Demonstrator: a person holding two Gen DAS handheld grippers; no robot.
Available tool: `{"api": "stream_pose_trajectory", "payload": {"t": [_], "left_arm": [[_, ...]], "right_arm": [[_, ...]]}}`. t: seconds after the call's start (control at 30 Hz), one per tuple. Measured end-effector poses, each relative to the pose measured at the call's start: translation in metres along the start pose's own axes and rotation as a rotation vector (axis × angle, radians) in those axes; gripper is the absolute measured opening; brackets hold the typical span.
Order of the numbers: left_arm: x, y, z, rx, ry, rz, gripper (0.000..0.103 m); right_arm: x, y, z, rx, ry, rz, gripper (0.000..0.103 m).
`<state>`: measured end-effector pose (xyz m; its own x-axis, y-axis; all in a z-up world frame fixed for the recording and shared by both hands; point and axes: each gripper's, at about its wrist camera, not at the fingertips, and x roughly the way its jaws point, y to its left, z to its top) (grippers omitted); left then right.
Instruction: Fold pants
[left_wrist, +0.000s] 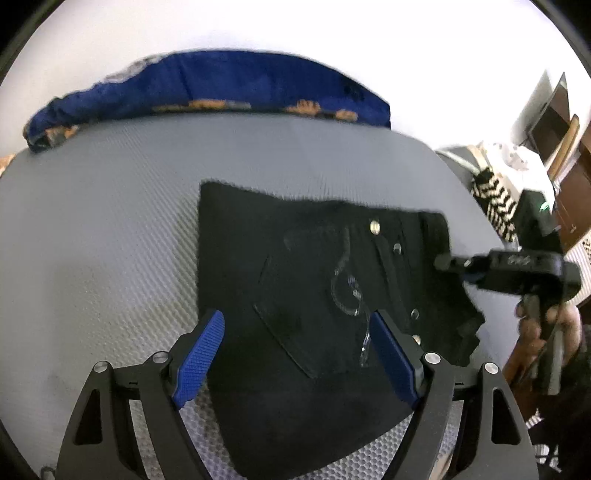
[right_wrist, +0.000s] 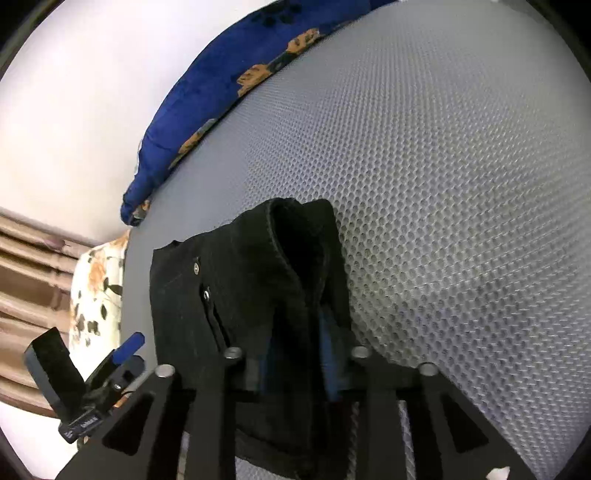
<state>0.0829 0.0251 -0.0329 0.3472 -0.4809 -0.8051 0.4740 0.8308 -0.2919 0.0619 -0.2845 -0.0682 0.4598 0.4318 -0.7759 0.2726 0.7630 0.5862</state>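
Black pants (left_wrist: 295, 266) lie folded into a rough rectangle on the grey mesh mat (left_wrist: 110, 221), with a back pocket and metal rivets facing up. My left gripper (left_wrist: 295, 350) hovers open over their near edge, its blue pads (left_wrist: 201, 354) wide apart and nothing pressed between them. My right gripper (left_wrist: 448, 263) reaches in from the right at the waistband end. In the right wrist view a raised fold of the pants (right_wrist: 288, 258) runs between the right gripper's (right_wrist: 297, 360) blue pads, which press on it. The left gripper (right_wrist: 92, 350) shows at lower left.
A dark blue blanket with orange print (left_wrist: 221, 92) lies along the mat's far edge, against a white wall. A floral pillow (right_wrist: 96, 288) and brown curtains (right_wrist: 29, 266) are beyond one mat end. A hand (left_wrist: 535, 325) holds the right gripper; brown furniture (left_wrist: 569, 192) stands beyond.
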Motion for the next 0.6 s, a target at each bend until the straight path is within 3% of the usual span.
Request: {"api": "stream_pose_trajectory", "payload": {"t": [0.33, 0.6], "left_arm": [[0.011, -0.022, -0.026, 0.119, 0.066, 0.086, 0.08], [0.014, -0.029, -0.034, 0.135, 0.079, 0.121, 0.08]], "right_arm": [[-0.025, 0.016, -0.051, -0.152, 0.025, -0.121, 0.025], [-0.026, 0.027, -0.063, -0.197, 0.018, -0.16, 0.013]]}}
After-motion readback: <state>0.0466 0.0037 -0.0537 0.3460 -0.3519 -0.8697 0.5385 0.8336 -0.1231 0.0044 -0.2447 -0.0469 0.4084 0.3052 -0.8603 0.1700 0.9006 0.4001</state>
